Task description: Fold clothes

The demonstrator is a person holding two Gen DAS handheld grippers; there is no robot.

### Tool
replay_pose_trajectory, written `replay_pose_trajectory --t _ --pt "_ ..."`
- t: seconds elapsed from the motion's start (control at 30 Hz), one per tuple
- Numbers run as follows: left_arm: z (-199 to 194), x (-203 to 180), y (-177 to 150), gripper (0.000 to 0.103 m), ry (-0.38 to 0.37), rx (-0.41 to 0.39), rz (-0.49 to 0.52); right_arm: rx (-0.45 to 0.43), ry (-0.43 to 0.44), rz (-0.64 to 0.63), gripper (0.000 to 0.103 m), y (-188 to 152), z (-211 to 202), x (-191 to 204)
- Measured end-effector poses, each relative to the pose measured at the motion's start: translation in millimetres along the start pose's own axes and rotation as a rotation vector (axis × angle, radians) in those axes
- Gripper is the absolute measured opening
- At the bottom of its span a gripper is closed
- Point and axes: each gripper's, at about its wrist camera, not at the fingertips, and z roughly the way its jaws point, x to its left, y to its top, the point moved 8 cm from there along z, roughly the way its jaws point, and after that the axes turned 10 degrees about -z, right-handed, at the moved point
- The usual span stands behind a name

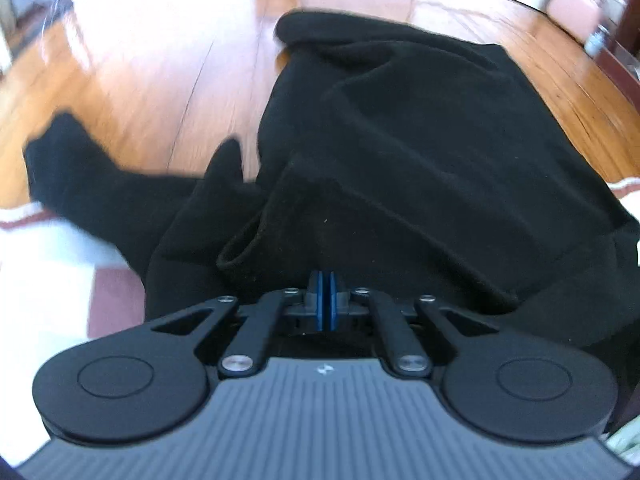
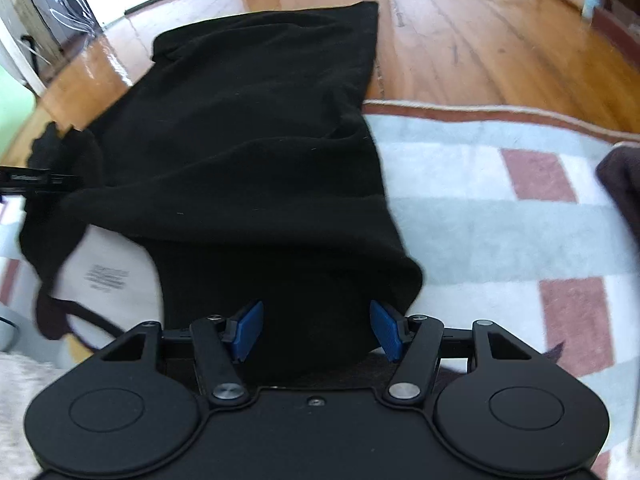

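We noted the black garment (image 1: 400,152) lay across wood floor (image 1: 132,80) and checked rug (image 2: 500,216), stretching toward 12 o'clock. Left gripper (image 1: 322,280): blue pads together, no cloth visibly between them. Right gripper (image 2: 316,330): jaws apart, garment edge between, unpressed.

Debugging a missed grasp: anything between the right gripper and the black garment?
Nothing visible. The right gripper is open, its blue pads straddling the near end of the black garment, which lies across the checked rug and wood floor.
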Motion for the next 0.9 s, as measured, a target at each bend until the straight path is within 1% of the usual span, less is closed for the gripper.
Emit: replay_pose_trajectory --t 0.1,0.17,0.23,0.33,0.4,0.47,0.5,0.53,0.6,0.7,0.77,0.83,0.87,0.9 --pt "-20.8 -6.2 9.7 0.002 0.004 -0.088 0.047 -0.045 -0.054 -0.003 0.064 0.0 3.3 -5.7" --pt "-34.0 -3.9 19.9 0.002 -0.020 -0.138 0.016 -0.080 -0.073 0.011 0.063 0.0 3.1 -9.9" --pt "-49.1 5.9 25.2 0.002 -0.053 -0.171 -0.041 -0.113 -0.075 0.030 0.056 -1.5 0.8 -14.2" --pt "-65.0 20.5 22.0 0.002 -0.113 -0.166 -0.100 -0.181 -0.087 0.028 0.056 -0.1 -11.3 -17.2" --pt "-65.2 27.9 18.6 0.005 -0.123 -0.142 -0.125 -0.207 -0.118 -0.014 0.056 0.9 -18.4 -15.6" --pt "-56.9 34.2 17.2 0.007 -0.100 -0.117 -0.142 -0.223 -0.160 -0.072 0.056 1.7 -24.7 -12.9" --pt "-47.1 34.8 16.9 0.017 -0.089 -0.087 -0.156 -0.229 -0.181 -0.103 0.056 1.9 -27.3 -11.4" --pt "-38.0 35.4 15.9 0.035 -0.082 -0.057 -0.172 -0.234 -0.198 -0.140 0.056 1.3 -28.1 -9.2" --pt "-25.4 35.6 7.4 0.058 -0.112 0.011 -0.221 -0.222 -0.224 -0.193 0.057 -1.0 -24.4 -7.1" --pt "-5.7 34.4 -1.3 0.059 -0.175 0.095 -0.305 -0.186 -0.220 -0.219 0.057 -5.4 -11.6 -7.1" --pt "11.8 34.5 1.4 0.071 -0.197 0.115 -0.349 -0.180 -0.205 -0.208 0.057 -8.5 -6.2 -7.4" --pt "26.7 35.1 3.3 0.081 -0.188 0.113 -0.393 -0.189 -0.189 -0.183 0.057 -7.5 -4.5 -10.4" --pt "28.6 32.1 5.6 0.084 -0.179 0.098 -0.398 -0.195 -0.182 -0.170 0.057 -7.6 -4.4 -12.0" --pt "30.5 29.1 8.0 0.086 -0.171 0.082 -0.403 -0.203 -0.172 -0.160 0.053 -8.0 -3.8 -12.3"
